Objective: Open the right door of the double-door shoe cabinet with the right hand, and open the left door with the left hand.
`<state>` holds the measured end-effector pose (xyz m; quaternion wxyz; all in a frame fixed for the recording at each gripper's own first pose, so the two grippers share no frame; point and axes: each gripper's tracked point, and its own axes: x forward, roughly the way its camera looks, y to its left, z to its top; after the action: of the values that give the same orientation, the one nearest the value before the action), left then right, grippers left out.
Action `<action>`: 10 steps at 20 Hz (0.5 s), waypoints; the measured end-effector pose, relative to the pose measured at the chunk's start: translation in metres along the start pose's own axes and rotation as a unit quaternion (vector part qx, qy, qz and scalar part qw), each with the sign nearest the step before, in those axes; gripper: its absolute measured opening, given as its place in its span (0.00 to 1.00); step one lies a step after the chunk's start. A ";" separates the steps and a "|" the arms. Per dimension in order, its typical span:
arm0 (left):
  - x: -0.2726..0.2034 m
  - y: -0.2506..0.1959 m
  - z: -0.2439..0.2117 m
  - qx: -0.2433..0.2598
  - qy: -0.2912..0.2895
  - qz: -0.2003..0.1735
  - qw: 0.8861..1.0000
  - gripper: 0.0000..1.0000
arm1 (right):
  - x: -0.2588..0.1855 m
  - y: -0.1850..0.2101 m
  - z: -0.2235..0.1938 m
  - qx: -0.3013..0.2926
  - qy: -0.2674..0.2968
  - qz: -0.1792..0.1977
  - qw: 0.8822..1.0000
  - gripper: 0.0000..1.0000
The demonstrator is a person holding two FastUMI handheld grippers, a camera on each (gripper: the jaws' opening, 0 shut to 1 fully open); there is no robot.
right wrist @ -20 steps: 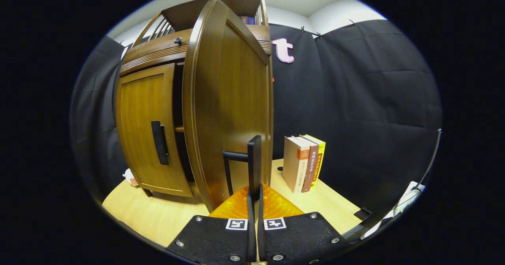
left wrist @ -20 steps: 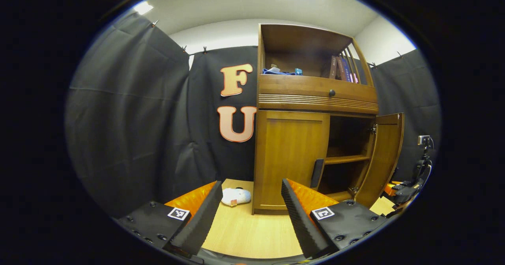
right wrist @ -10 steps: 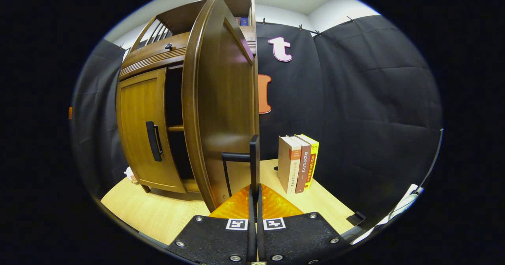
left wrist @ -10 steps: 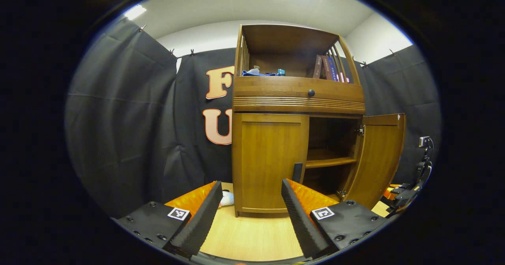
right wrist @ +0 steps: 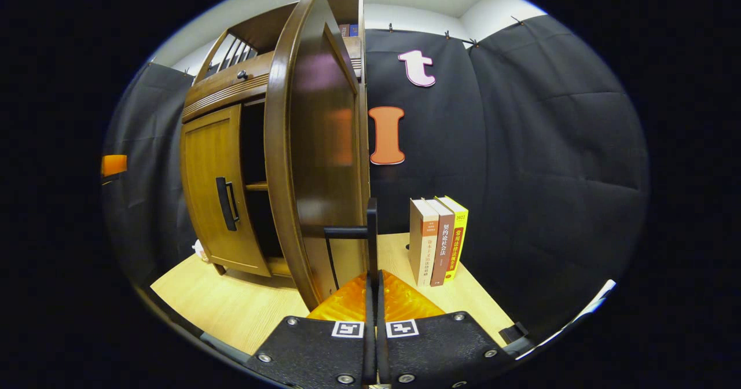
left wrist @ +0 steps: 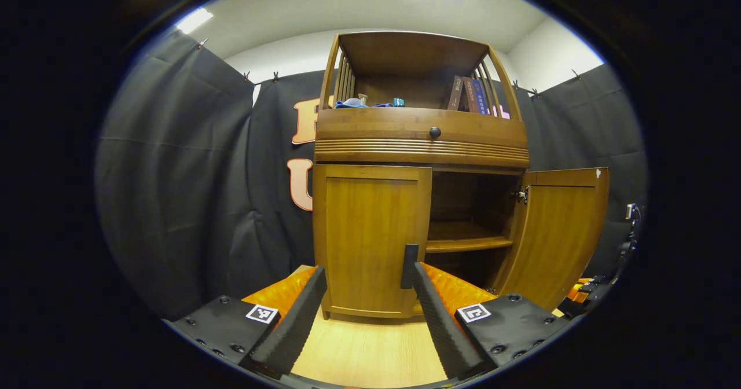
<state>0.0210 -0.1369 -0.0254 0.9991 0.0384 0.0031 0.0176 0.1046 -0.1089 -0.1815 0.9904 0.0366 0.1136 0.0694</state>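
In the right gripper view, the right hand-held gripper (right wrist: 373, 287) is clenched on the right door's handle (right wrist: 370, 235), the right door (right wrist: 315, 163) swung wide. The left hand-held gripper (left wrist: 367, 296) is released, its fingers flanking the closed left door (left wrist: 370, 238). Next, I judge: close on its handle (left wrist: 410, 265) at 1 o'clock and pull.

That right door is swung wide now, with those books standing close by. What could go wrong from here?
Two risks, as far as I can judge. The right tongs are shut on the right door's handle; pulling further might swing the right door toward the books. The left tongs are open near the left door's handle, and might close beside it.
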 end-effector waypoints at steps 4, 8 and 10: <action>0.012 -0.019 -0.011 -0.004 0.010 0.003 1.000 0.93 | 0.005 -0.013 0.001 0.007 0.000 0.017 1.000 0.00; 0.030 -0.030 -0.023 -0.017 0.008 0.006 1.000 0.96 | 0.004 -0.023 0.002 0.019 0.001 0.026 0.999 0.05; 0.042 -0.033 -0.033 -0.020 0.008 0.006 1.000 0.93 | -0.001 -0.029 0.000 0.035 -0.001 0.022 0.999 0.02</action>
<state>0.0635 -0.1658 -0.0614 0.9995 0.0183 0.0101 0.0236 0.1075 -0.1380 -0.1836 0.9869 0.0733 0.1144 0.0869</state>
